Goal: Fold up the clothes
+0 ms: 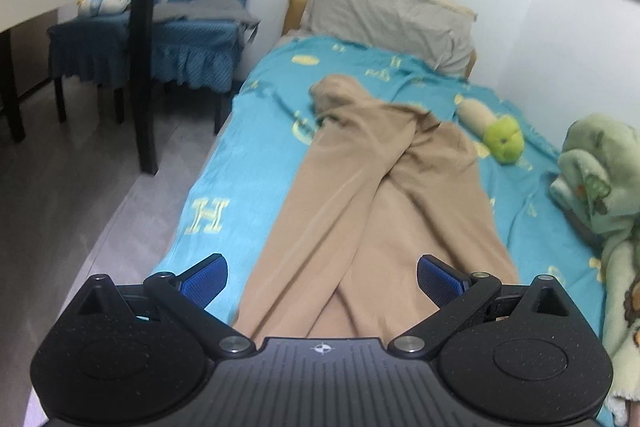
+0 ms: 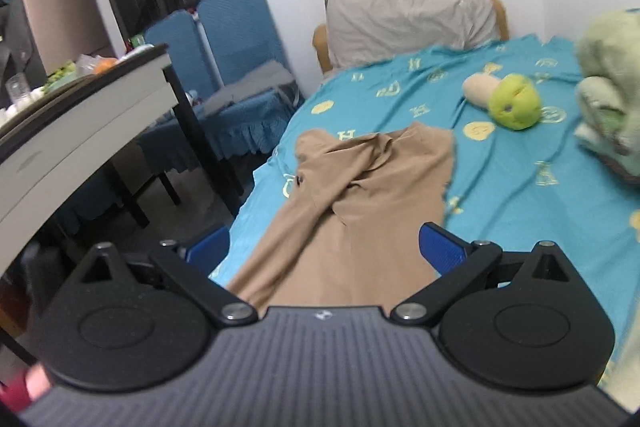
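Trousers: one tan pair (image 1: 372, 203) on my bed (image 1: 248, 147), flat but rumpled, near its left edge.
Axis: lengthwise, one end towards the pillow (image 1: 384, 15), the other under my tongs.
Tongs: two; my left gripper (image 1: 322, 281) and my right gripper (image 2: 324, 247) both released, jaws wide, above the cloth.
Others: one plush toy (image 2: 508, 99), one green blanket (image 1: 600, 179), two chairs (image 2: 224, 39).
Right view only: cluttered table (image 2: 88, 115).
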Demonstrator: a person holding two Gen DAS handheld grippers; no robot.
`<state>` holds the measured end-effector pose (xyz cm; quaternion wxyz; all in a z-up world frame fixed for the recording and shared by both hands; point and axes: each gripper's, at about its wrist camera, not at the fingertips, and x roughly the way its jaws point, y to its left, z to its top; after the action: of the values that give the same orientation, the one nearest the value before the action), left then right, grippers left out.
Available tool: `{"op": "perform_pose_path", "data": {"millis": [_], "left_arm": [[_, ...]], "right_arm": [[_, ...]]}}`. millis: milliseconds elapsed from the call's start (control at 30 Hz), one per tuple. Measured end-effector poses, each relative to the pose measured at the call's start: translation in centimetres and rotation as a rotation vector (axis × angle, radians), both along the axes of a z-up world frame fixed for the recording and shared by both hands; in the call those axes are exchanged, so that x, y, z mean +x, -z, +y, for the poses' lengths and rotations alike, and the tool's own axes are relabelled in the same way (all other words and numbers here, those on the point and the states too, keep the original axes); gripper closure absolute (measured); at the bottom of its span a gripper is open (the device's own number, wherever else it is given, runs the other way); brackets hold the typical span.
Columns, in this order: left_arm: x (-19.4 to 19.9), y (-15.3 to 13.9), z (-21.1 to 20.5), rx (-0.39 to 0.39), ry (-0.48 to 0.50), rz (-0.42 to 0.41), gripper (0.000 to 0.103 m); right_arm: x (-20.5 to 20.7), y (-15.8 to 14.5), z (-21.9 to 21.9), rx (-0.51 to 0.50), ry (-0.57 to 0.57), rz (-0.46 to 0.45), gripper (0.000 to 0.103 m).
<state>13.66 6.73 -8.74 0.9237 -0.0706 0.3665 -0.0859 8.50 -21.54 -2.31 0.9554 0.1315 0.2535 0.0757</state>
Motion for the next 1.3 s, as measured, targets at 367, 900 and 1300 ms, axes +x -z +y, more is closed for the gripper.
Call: {"op": "perform_pose_path", "data": {"millis": [367,900,1300], "left_arm": [[0.3,1.5,2.7,0.077,-0.111,0.241,0.009],[0.3,3.5,2.6,0.121,-0.024,0.630,0.032],[-4.5,-0.4,-2.8,0.411,0.188,0.465,0.095]], "right_arm": [[-2.1,4.1,-5.6,0.178,0.170,0.107,0.000],[-0.8,6.5,-7.2,0.292,0.158,0.175,0.000],[-1.0,6.7,-7.6,0.302,0.163,0.192,0.000]]}}
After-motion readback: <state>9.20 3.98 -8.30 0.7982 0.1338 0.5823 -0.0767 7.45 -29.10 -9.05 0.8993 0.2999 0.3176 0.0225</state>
